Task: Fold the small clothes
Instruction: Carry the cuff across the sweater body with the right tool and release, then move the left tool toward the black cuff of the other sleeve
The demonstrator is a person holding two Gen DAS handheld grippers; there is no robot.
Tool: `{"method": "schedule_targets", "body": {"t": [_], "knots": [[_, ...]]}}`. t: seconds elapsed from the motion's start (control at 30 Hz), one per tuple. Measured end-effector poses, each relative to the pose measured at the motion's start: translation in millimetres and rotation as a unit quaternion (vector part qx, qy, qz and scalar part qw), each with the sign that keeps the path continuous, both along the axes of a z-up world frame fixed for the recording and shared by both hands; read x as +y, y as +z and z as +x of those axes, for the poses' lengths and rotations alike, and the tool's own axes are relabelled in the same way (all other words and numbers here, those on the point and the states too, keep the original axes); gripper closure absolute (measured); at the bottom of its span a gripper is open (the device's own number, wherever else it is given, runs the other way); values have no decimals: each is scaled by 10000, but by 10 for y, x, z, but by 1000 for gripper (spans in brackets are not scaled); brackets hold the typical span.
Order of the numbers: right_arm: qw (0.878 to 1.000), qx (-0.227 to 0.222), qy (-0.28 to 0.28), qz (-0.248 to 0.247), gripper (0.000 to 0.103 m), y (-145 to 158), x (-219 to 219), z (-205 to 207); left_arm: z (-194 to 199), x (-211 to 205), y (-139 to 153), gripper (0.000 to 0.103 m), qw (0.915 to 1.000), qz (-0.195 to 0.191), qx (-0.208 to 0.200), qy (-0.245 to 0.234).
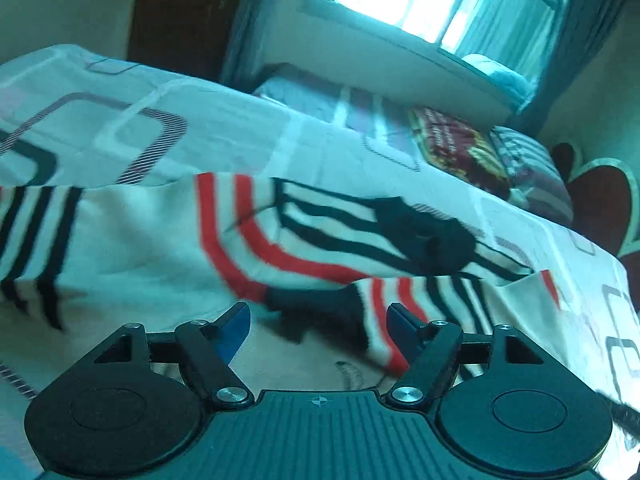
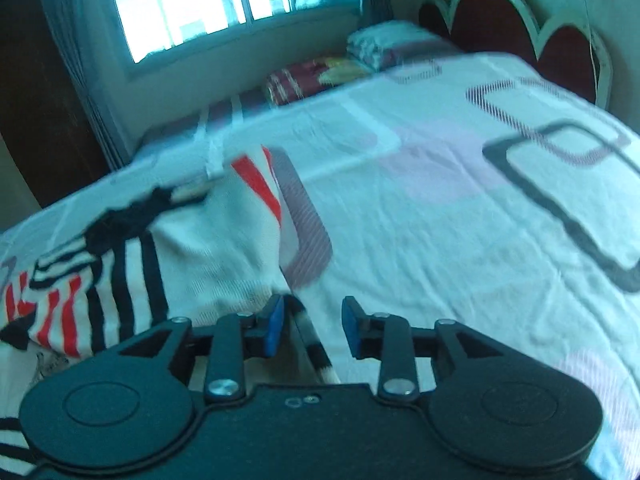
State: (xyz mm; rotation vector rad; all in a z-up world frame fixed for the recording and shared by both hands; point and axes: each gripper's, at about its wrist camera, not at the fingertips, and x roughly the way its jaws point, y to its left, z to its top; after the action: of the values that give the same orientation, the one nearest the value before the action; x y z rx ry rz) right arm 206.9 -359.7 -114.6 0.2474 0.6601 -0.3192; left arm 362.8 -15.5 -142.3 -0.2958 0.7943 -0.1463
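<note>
A small white garment [image 1: 160, 240] with red and black stripes lies spread and partly bunched on the bed. In the left wrist view my left gripper [image 1: 318, 320] is open, its blue pads just above the garment's near edge with a dark cuff between them. In the right wrist view the garment [image 2: 200, 240] lies to the left. My right gripper [image 2: 312, 328] is open at the garment's right edge, a striped strip of cloth running between its pads; I cannot tell if it touches.
The bed sheet [image 2: 440, 200] is white with grey and pink rectangles. Folded blankets and a pillow [image 2: 376, 48] lie at the far side under the window. A red scalloped headboard [image 2: 520, 24] stands at the right.
</note>
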Motion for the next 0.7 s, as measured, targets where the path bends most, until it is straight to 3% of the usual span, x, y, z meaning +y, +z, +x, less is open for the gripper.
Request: {"method": "schedule_targets", "body": {"t": [0.17, 0.3, 0.4, 0.57, 0.63, 0.7], "knots": [[9978, 132, 559, -330, 75, -49, 219, 535, 234, -392, -166, 29, 9995, 19, 146, -283], [9914, 801, 753, -712, 79, -373, 254, 772, 345, -439, -412, 29, 9986, 218, 413, -257], [9930, 709, 782, -526, 83, -330, 162, 728, 288, -408, -344, 29, 9982, 305, 445, -270], [9971, 41, 389, -660, 51, -92, 71, 920, 240, -361, -90, 29, 10000, 18, 11, -25], [9981, 31, 98, -610, 51, -125, -66, 1131, 321, -454, -121, 29, 9998, 111, 66, -154], [9995, 177, 17, -244, 51, -210, -215, 1342, 382, -518, -218, 29, 9995, 183, 146, -194]]}}
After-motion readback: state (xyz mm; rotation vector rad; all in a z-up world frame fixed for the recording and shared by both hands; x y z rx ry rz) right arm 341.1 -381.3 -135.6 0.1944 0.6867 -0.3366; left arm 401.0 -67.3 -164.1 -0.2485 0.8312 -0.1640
